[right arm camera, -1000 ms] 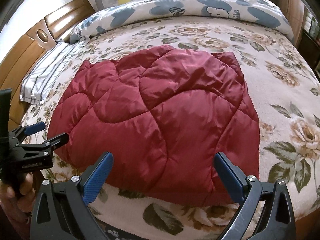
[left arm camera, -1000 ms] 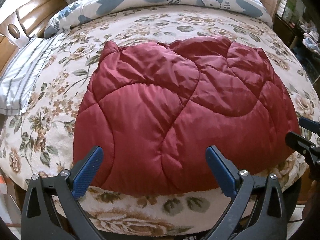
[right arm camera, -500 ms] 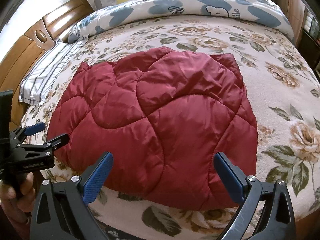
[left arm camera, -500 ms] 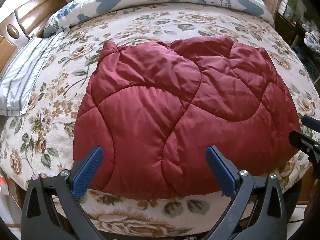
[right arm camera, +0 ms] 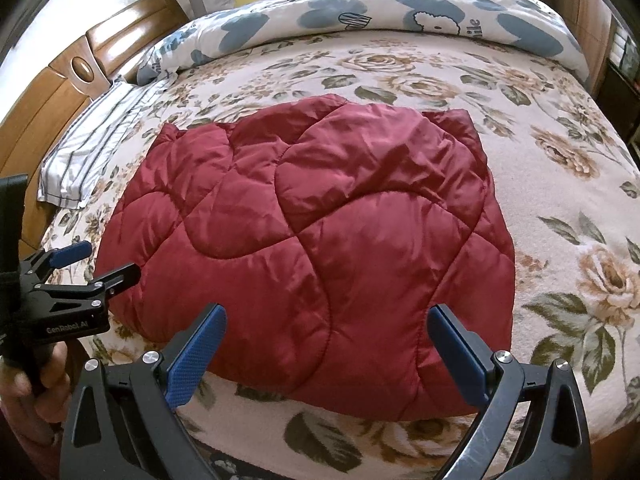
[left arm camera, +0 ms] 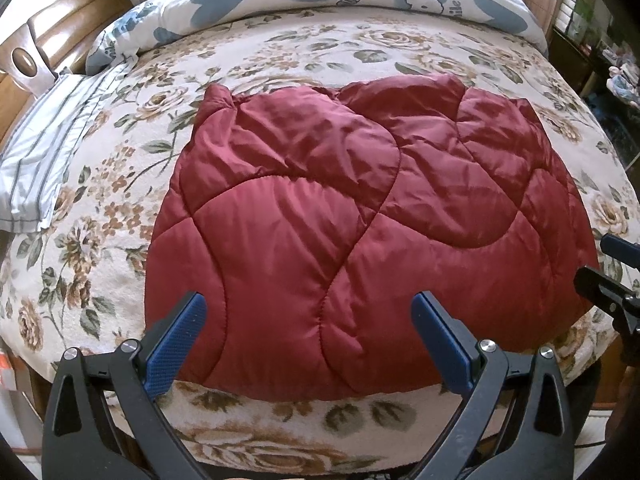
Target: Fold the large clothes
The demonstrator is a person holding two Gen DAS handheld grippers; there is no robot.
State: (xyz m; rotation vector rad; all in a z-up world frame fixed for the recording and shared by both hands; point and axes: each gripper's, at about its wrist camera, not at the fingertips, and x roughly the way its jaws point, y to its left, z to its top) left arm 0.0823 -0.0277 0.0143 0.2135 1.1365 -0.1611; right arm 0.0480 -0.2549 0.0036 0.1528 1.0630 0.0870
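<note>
- My left gripper (left arm camera: 306,344) stays spread wide, holding nothing, as a second ago.
- The folded dark-red quilted padded coat (left arm camera: 360,220) lies unmoved on the floral bedspread (left arm camera: 280,48).
- My right gripper (right arm camera: 326,354) hovers equally spread, unchanged.

Dark-red quilted jacket (left arm camera: 360,220) — floral cream bedspread (left arm camera: 300,52) — blue-padded black tools.

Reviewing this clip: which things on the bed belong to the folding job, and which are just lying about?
Job: dark red quilted jacket; left tongs, open; right tongs, open.

Lying about: floral bedspread; blue-and-white duvet; striped pillow; wooden headboard.
</note>
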